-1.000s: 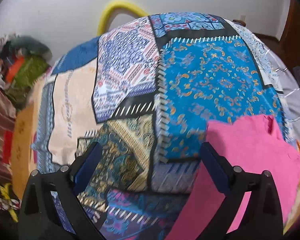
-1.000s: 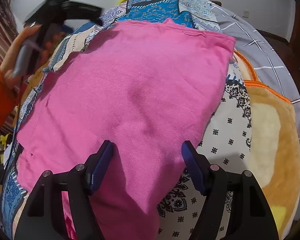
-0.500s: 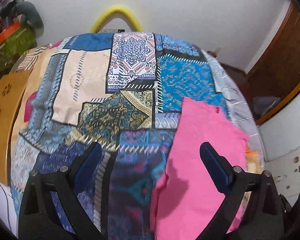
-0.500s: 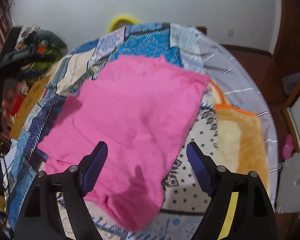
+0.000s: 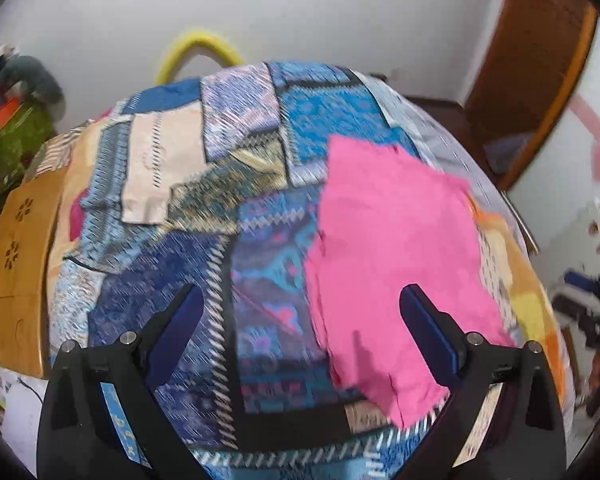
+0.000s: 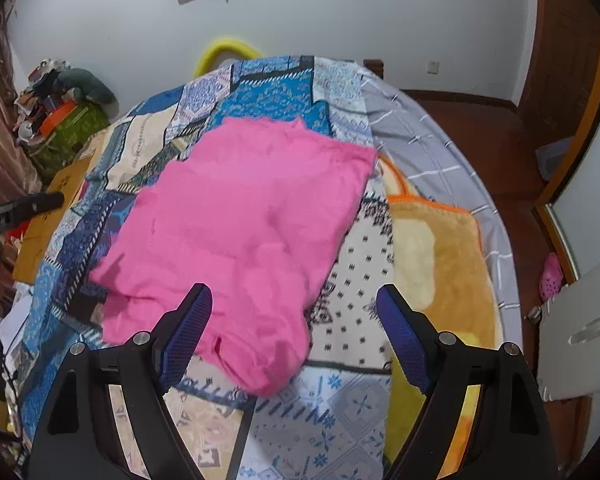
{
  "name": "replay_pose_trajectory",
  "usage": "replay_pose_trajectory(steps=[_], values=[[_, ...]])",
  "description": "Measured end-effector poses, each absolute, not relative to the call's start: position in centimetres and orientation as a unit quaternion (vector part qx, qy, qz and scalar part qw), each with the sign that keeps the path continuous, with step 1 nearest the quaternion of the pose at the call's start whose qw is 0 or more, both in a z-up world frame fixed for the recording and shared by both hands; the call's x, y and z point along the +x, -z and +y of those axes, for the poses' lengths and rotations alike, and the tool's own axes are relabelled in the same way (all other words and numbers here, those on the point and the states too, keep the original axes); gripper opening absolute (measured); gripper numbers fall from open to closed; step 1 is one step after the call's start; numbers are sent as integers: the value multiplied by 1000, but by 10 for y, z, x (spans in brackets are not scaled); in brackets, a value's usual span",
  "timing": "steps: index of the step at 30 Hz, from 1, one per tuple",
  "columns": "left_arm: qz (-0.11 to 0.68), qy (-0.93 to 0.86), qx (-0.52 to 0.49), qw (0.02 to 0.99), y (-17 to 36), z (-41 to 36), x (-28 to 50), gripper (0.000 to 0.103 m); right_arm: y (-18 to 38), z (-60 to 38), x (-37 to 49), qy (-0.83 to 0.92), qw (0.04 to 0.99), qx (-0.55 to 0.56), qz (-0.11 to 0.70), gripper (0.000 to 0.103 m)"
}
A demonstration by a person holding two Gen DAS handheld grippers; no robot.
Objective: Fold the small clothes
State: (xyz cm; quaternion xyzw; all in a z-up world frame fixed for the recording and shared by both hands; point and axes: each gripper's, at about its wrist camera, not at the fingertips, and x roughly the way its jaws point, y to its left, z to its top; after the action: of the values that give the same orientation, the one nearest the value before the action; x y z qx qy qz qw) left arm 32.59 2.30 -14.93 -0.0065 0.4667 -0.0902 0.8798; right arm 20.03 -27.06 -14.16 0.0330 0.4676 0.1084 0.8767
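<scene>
1. Left wrist view: the left gripper (image 5: 300, 312) hangs above the bed with its two blue-padded fingers (image 5: 178, 320) spread wide and nothing between them.
2. Below it lies a patchwork bedspread of blue, cream and purple printed panels (image 5: 228, 240), which covers most of the bed.
3. On the right part of that spread lies the pink knitted garment, folded flat into a rough rectangle (image 5: 392, 248); its near corner sits under the left gripper's right finger but is not touched by it.
4. This view is smeared by motion blur, so fine detail of the cloth edges cannot be read.
5. Right wrist view: the right gripper (image 6: 296, 320) has just been opening its jaws, and they now stand wide apart, clear of the cloth, with only the pink garment (image 6: 244, 216) seen lying on the bed beneath the gap.
6. The garment rests partly on the patchwork spread and partly on a white cloth with small black motifs (image 6: 360, 272).
7. Just beside that cloth, to the right, is an orange-edged fleecy tan blanket (image 6: 436, 248), and beyond it a grey sheet with white dashes (image 6: 420, 136).
8. A yellow curved tube (image 6: 224, 50) shows behind the bed against the white wall.
</scene>
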Motion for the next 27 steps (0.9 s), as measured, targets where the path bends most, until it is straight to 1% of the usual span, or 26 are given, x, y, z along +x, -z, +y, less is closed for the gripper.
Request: replay_pose_trajectory(steps=[3, 6, 9, 14, 16, 20, 21, 23, 24, 25, 26, 27], values=[[489, 99, -1, 866, 169, 15, 317, 100, 155, -269, 199, -112, 868, 36, 483, 82], [514, 106, 12, 851, 189, 7, 317, 93, 171, -265, 200, -117, 857, 41, 500, 82], [531, 97, 10, 842, 206, 4, 321, 91, 189, -262, 204, -124, 845, 50, 519, 82], [558, 98, -2, 824, 230, -2, 332, 84, 215, -263, 215, -144, 816, 94, 552, 82], [569, 110, -2, 815, 238, -8, 334, 78, 221, -263, 218, -147, 811, 100, 558, 82], [570, 113, 12, 814, 248, -19, 339, 77, 232, -260, 219, -158, 799, 109, 569, 81], [567, 114, 11, 815, 248, -20, 340, 76, 234, -258, 219, -164, 797, 110, 571, 80], [563, 116, 10, 818, 247, -23, 342, 68, 234, -255, 217, -174, 796, 113, 569, 73], [560, 117, 11, 820, 246, -24, 343, 61, 234, -254, 216, -180, 796, 116, 566, 68], [559, 119, 12, 821, 246, -26, 344, 56, 234, -253, 216, -184, 796, 119, 564, 66], [557, 120, 13, 821, 246, -28, 344, 54, 234, -252, 215, -188, 796, 121, 562, 62], [556, 121, 15, 822, 246, -30, 345, 49, 233, -250, 214, -191, 798, 120, 559, 58]])
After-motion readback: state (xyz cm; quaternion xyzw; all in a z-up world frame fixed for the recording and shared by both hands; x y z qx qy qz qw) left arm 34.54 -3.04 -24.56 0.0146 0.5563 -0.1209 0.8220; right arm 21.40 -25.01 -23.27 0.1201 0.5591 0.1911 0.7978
